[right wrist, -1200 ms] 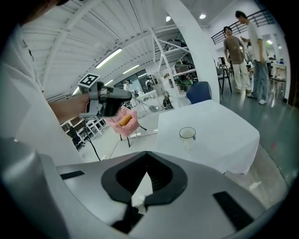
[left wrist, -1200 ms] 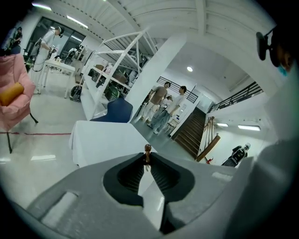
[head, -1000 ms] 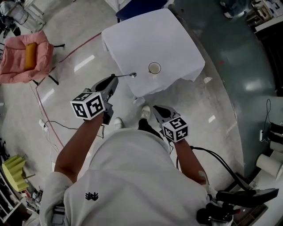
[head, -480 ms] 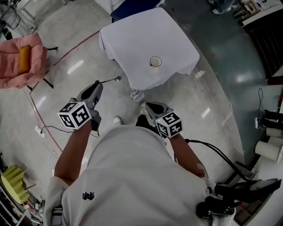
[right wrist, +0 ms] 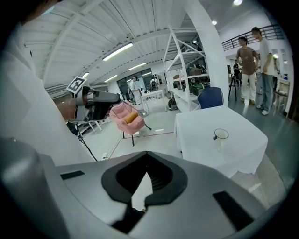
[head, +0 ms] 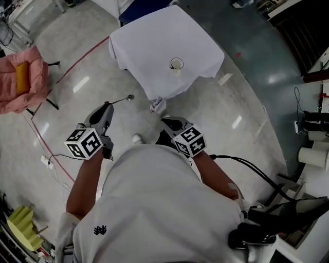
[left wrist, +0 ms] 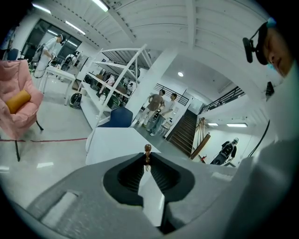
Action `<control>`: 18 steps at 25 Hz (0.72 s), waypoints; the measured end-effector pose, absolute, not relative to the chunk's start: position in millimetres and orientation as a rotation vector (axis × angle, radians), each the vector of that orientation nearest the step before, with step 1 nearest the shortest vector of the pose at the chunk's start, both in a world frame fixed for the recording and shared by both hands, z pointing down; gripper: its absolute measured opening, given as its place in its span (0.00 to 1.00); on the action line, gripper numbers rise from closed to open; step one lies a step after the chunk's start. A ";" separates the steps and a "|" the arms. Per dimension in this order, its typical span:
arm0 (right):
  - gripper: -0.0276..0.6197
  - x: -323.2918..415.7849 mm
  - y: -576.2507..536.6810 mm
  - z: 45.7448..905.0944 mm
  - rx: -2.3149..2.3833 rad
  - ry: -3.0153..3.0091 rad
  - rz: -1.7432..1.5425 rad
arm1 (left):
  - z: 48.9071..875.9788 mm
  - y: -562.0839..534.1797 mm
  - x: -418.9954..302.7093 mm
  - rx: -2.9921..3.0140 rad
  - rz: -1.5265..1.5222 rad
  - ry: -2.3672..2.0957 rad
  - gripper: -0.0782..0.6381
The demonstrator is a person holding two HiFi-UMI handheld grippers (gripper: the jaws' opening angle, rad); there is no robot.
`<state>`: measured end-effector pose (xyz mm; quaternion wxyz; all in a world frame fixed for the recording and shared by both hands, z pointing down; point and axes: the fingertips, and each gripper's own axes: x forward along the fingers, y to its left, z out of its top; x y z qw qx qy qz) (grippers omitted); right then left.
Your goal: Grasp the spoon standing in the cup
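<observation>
**Left gripper**. Held low in front of the person's torso, over the glossy floor. Its fingers are pinched at their tips on the handle of the spoon.

**Spoon**. Metal, clamped by the handle end between the left fingertips. It is projected forward from them roughly level, with the bowl at the end farthest from the fingers. In the left gripper view it is seen end-on just past the tips. It is carried out of the cup and well apart from it.

**Right gripper**. Held to the right of the left fingers, at about the same reach. Its fingers are pressed together at the tips, and nothing is caught between them.

**Table**. Draped in a white cloth, set ahead of both pairs of fingers and beyond the spoon's bowl. It is touched by neither gripper.

**Cup**. Placed upright on the cloth near the table's nearer edge, ahead and to the right of the left fingertips. A side handle is shown in the right gripper view.

**Blue chair**. Placed past the table's far side.

**Pink armchair**. Fitted with an orange cushion and placed far to the left of the left fingers.

**Two people**. Standing well beyond the table.
</observation>
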<state>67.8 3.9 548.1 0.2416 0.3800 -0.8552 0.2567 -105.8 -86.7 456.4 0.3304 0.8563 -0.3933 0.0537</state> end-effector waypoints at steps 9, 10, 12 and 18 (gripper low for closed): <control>0.06 47.5 24.0 548.7 1.036 -2.329 0.673 | 458.5 -62.4 -118.2 2.247 0.149 -0.992 0.18; 0.06 47.1 25.3 548.0 1.036 -2.331 0.670 | 458.5 -60.6 -118.2 2.247 0.154 -0.989 0.18; 0.06 47.6 27.9 546.4 1.041 -2.332 0.665 | 458.5 -58.4 -116.8 2.248 0.161 -0.983 0.18; 0.06 45.9 23.9 549.1 1.059 -2.333 0.663 | 462.5 -64.7 -113.6 2.252 0.179 -0.964 0.18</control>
